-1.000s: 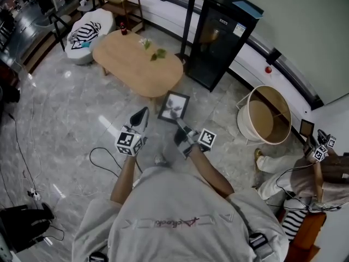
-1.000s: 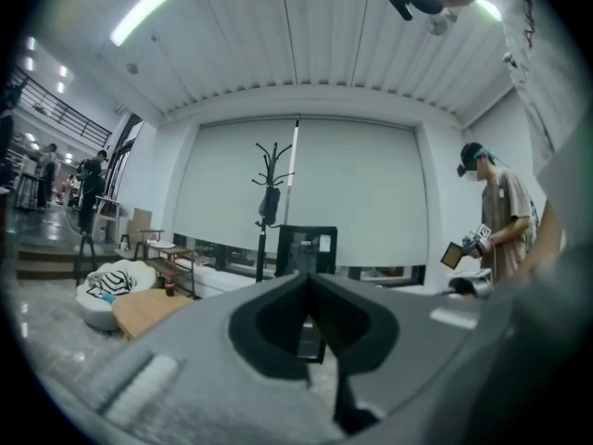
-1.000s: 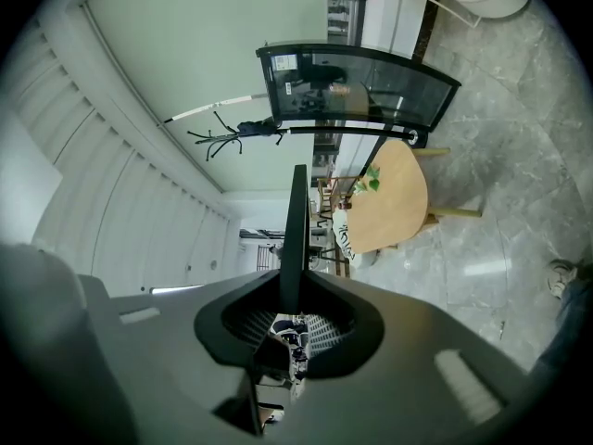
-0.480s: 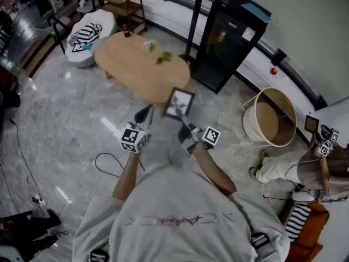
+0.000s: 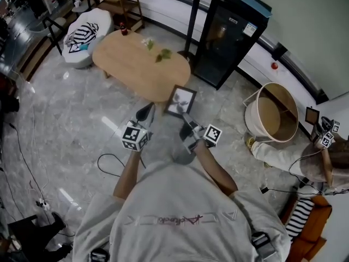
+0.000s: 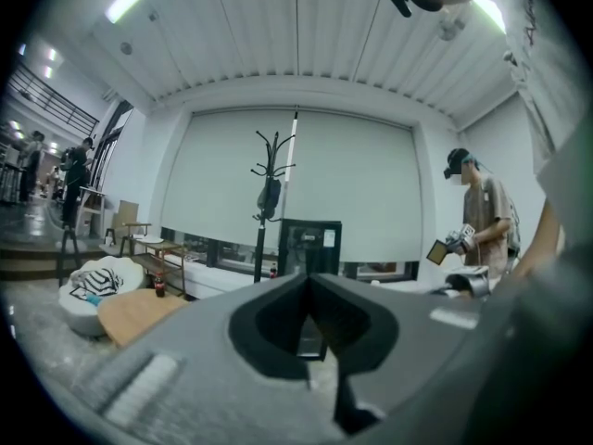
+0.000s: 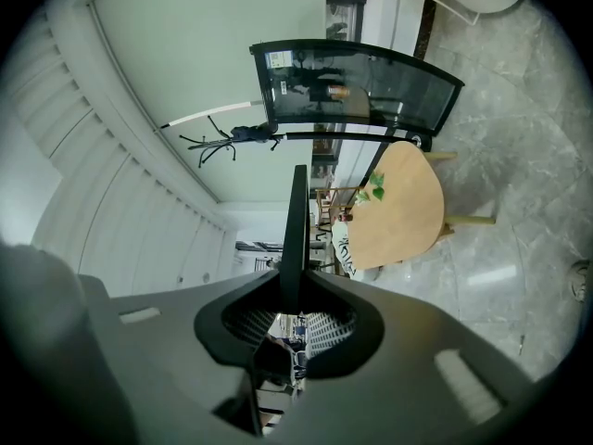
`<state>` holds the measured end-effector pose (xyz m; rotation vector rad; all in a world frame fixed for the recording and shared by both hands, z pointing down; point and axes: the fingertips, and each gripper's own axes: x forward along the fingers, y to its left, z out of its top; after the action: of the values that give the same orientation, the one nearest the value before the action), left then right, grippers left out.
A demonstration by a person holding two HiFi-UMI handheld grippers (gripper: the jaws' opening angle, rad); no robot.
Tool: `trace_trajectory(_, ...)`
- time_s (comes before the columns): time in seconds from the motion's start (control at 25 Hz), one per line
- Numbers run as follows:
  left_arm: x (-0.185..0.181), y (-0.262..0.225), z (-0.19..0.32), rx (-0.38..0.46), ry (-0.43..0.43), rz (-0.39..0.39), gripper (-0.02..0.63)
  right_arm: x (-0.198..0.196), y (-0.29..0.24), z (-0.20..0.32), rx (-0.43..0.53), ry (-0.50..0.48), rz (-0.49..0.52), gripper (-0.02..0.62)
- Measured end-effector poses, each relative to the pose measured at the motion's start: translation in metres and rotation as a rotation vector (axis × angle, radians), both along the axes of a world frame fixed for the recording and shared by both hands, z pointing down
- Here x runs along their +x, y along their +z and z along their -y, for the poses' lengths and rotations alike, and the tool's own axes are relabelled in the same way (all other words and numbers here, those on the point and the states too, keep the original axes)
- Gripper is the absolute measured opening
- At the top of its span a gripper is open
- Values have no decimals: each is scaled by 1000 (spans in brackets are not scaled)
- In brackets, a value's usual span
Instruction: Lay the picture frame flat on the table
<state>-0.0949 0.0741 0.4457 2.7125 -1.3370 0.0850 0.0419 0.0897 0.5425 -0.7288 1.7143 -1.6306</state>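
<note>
At the near end of the table point(image 5: 136, 64), the right gripper point(image 5: 187, 122) is clamped on the picture frame point(image 5: 180, 101). Near that same end, the left gripper point(image 5: 146, 113) has its jaws together on nothing.

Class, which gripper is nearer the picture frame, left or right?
Right. The right gripper has its jaws clamped on the picture frame at its edge. The left gripper is apart from it, off to the frame's left, jaws together.

A lounge-like studio room: grey marble floor point(image 5: 65, 119); an oval wooden tabletop point(image 5: 136, 67); a patterned beanbag point(image 5: 86, 33); a coat stand point(image 5: 190, 21); a black glass-door cooler point(image 5: 229, 34); cables point(image 5: 101, 158) trailing across it.
</note>
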Motion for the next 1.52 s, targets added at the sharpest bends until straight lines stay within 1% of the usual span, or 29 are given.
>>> trace_trajectory(0.24,3,4,-2,-14,16,7,0,4,1,-3,-14,26,11,74)
trace_trajectory(0.44,6,9,-3,-22,14,9,0,7,5,-5,-18,18,5,74)
trace_trajectory(0.6,-1,13,-2,-34,3,8,0,3,9,-2,-24,11,-1,74)
trace_trajectory(0.92,-4,18,22,-29,1,22,0,-3,16,21,-25,0,7,74)
trace_trajectory(1.28,-10,19,71,-25,-1,25,0,-10,20,69,-26,-3,11,74)
trace_trajectory(1.52,-13,19,121,-26,-2,24,0,-11,23,117,-32,-6,-2,74)
